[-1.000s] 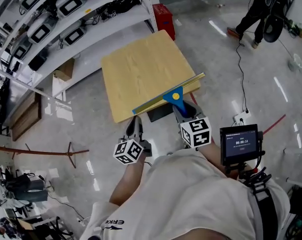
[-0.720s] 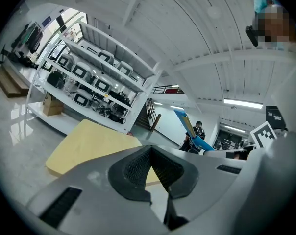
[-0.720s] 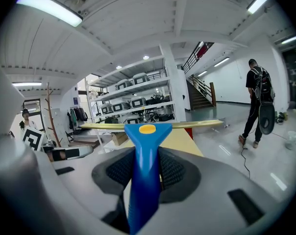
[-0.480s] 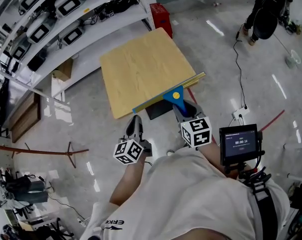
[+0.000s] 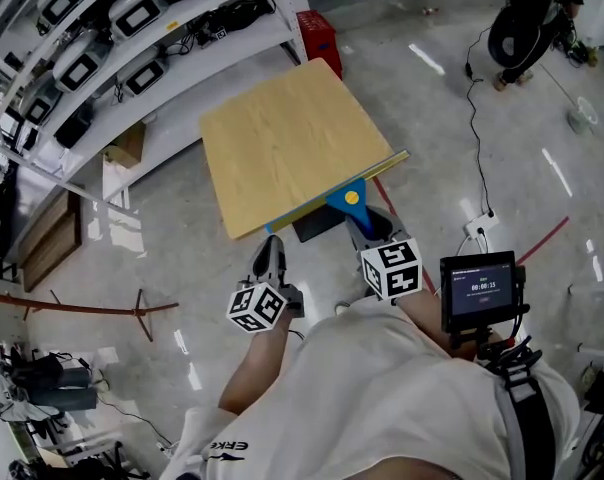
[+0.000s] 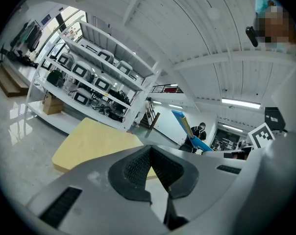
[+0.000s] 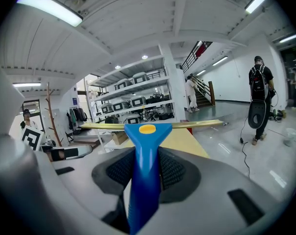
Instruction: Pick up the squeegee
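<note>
Here, right claw (image 5: 365, 220) clamps the squeegee (image 5: 350, 197) by its blue handle; left claw (image 5: 270, 244) pinched closed.

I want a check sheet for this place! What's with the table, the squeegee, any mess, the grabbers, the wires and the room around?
Surface: wooden table, bare top.
Job's things: blue squeegee, gripped by its handle, blade along the table's near edge; it seems lifted.
Clutter: nothing seen on the table.
Grippers: right gripper shut on the squeegee handle; left gripper shut, empty, just short of the table.
Cables: black cable runs across the floor to a power strip.
Surroundings: shelves of equipment, red crate, a person standing far off.
</note>
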